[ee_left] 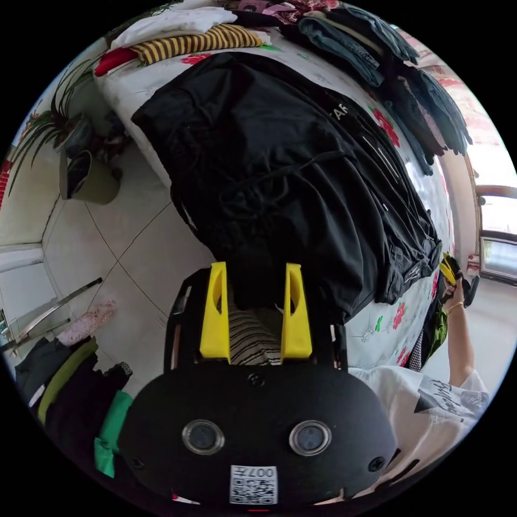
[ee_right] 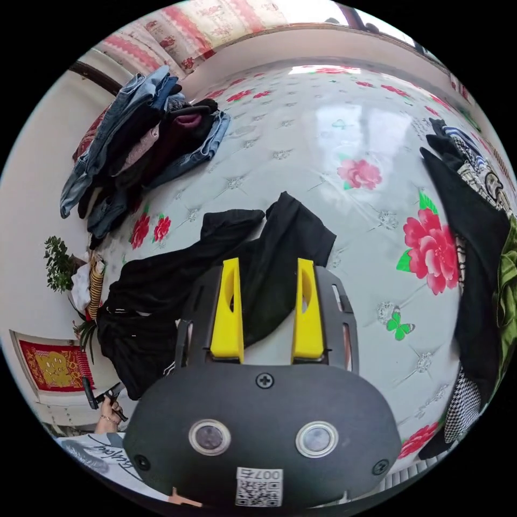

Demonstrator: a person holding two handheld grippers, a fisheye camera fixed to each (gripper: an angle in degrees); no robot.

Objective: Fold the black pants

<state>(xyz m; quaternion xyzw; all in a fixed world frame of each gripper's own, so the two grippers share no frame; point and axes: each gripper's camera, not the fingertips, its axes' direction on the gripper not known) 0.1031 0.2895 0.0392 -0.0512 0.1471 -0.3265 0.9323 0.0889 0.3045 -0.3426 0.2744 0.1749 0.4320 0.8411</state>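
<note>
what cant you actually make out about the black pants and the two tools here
- Left gripper view: the near edge of the black pants is hidden behind the left tool; whether the open jaws touch the fabric is unclear.
- Right gripper view: the right tool and its housing cover part of a leg.
- Left gripper view: the other tool at the person's hand is too small to judge.

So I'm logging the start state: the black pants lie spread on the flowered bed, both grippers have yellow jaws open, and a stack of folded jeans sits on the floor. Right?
Nearly. The jeans stack sits on the bed, not the floor, as the right gripper view shows. The black pants do lie spread there, and the left gripper and right gripper have their yellow jaws open.
</note>
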